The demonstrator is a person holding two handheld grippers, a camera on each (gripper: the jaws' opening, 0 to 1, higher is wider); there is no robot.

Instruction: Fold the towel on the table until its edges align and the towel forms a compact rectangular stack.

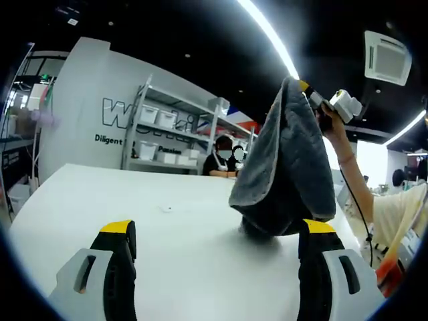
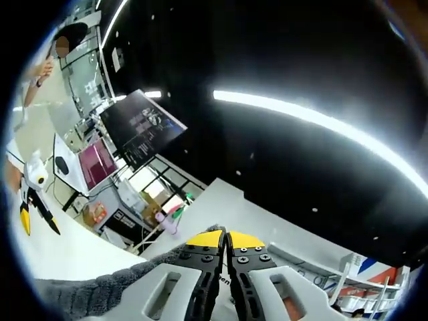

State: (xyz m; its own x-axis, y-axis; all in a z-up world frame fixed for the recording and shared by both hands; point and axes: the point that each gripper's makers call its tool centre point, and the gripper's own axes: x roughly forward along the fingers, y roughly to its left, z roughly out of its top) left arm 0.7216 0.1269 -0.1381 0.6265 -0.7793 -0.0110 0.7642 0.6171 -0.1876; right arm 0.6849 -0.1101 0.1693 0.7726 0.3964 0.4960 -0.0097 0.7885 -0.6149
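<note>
A grey towel (image 1: 284, 167) hangs folded over itself in the left gripper view, its low end resting on the white table (image 1: 134, 200). A person's raised hand holds my right gripper (image 1: 306, 87), shut on the towel's top edge. My left gripper (image 1: 219, 231) stands open just above the table, its yellow-tipped jaws wide apart and the towel's bottom just beyond the right jaw. In the right gripper view my right gripper (image 2: 226, 239) is shut, the towel (image 2: 100, 291) trailing from its tips to the lower left. The left gripper (image 2: 39, 224) shows small at the left edge, over the table (image 2: 67, 257).
Behind the table stand shelves with white bins (image 1: 167, 130) and a white wall with lettering; two seated people (image 1: 224, 157) are at the far edge. The person's sleeve (image 1: 394, 214) is at the right. A dark screen (image 2: 137, 127) and cluttered desks lie beyond the table.
</note>
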